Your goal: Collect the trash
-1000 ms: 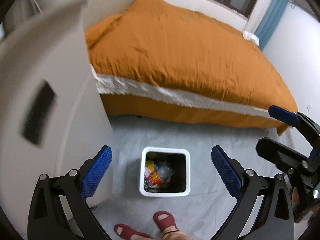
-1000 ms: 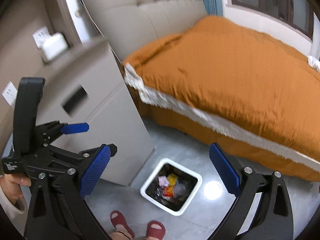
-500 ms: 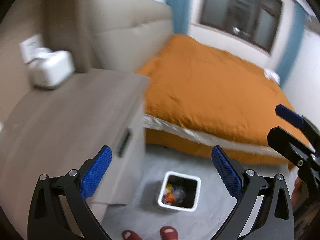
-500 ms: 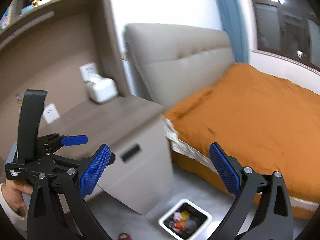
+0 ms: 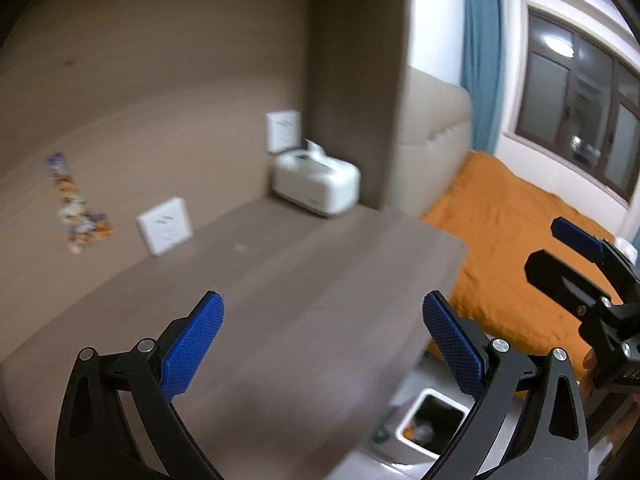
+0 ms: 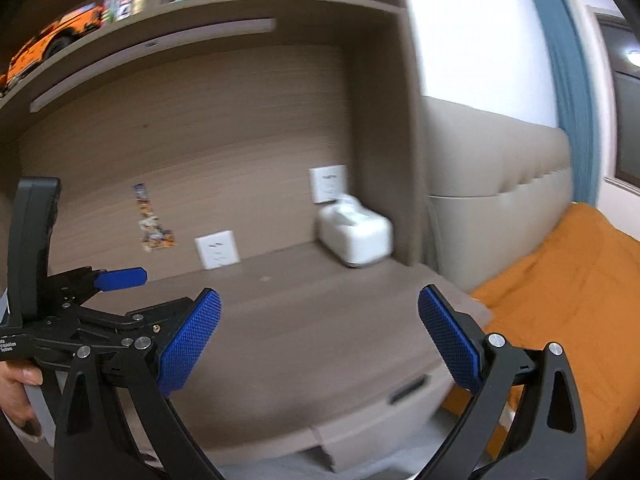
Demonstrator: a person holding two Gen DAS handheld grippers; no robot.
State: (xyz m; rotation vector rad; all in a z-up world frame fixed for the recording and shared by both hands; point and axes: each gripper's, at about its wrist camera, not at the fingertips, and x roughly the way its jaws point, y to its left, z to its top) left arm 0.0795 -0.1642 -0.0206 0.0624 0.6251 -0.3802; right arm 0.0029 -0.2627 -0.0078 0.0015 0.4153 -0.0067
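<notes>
Both grippers stand wide, with nothing between their blue pads. We record the left gripper over the brown surface of a bedside cabinet, and the right gripper over the same surface, just beside the left one, whose handle a hand grips at the frame's left edge. We see the white trash bin on the floor below the surface's right corner, partly hidden behind the left gripper's right finger; its contents are blurred, some orange and pale scraps showing. On the surface we find no loose litter that we can make out, only a small pale speck too blurred to name. At the back right corner sits a white tissue box, touching or nearly touching the wall panel. Two white wall sockets are mounted behind, with a strip of colourful stickers further left. To the right lie the bed with its orange blanket and the beige padded headboard. Above, a shelf carries books and an orange toy car.
</notes>
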